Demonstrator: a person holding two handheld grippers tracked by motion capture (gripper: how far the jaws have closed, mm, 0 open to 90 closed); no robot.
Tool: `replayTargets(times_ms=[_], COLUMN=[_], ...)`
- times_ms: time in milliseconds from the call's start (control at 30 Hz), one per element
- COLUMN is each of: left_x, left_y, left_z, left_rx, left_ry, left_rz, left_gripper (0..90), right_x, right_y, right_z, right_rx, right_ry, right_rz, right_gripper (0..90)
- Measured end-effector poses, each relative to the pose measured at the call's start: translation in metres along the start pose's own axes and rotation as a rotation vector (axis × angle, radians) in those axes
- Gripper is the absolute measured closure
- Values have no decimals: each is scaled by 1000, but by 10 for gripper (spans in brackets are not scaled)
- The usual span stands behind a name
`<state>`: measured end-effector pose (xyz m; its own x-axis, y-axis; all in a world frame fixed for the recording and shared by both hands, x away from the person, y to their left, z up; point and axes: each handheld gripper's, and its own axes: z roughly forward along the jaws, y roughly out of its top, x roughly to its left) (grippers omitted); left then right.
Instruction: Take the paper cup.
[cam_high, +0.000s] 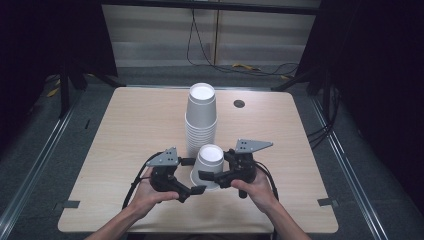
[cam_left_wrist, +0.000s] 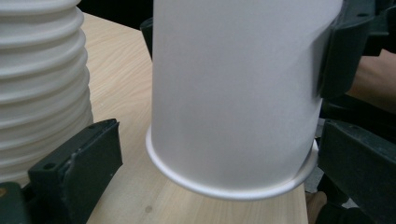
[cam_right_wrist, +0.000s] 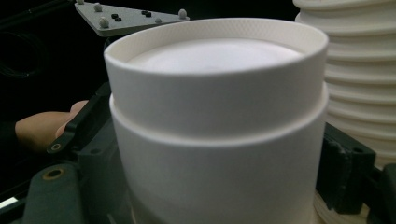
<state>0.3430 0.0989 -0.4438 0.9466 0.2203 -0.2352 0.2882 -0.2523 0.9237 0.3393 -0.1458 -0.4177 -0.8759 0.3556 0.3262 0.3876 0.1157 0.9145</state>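
Right claw (cam_high: 209, 178) grips upturned cup (cam_high: 207, 162); left claw (cam_high: 191, 176) open

Lab (black curtains (cam_high: 380, 75), cabled floor (cam_high: 250, 67)) around table (cam_high: 135, 130).

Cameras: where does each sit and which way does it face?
High view: above the person's side, facing forward and down on the table; left hand and right hand show.
Left gripper view: on the left gripper, looking along its jaws at the upturned cup.
Right gripper view: on the right gripper, facing that cup from the opposite side.
Both gripper views share the cup stack.
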Motion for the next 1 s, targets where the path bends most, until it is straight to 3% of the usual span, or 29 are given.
replayTargets(times_ms=[167, 267, 433, 600, 767, 1000], left_x=[-1, -1, -2, -2, -3, -4], left_y=[0, -1, -2, -3, 1, 2], left_z=[1, 3, 5, 5, 1, 0], left_rx=[-17, -18, -18, -19, 15, 63], left_ry=[1, -15, -9, -31, -25, -27], left_rz=[-8, -17, -23, -7, 35, 39], left_gripper=[1, 71, 0, 38, 91, 108], right_x=[1, 3, 6, 7, 6, 7], right_y=[-1, -1, -2, -4, -4, -5], right_z=[3, 7, 12, 13, 11, 12], right_rx=[11, 6, -1, 0, -9, 24], right_ry=[1, 8, 32, 35, 41, 45], right_rz=[-14, -24, -28, -32, -25, -1], right_gripper=[184, 184, 184, 183, 182, 176])
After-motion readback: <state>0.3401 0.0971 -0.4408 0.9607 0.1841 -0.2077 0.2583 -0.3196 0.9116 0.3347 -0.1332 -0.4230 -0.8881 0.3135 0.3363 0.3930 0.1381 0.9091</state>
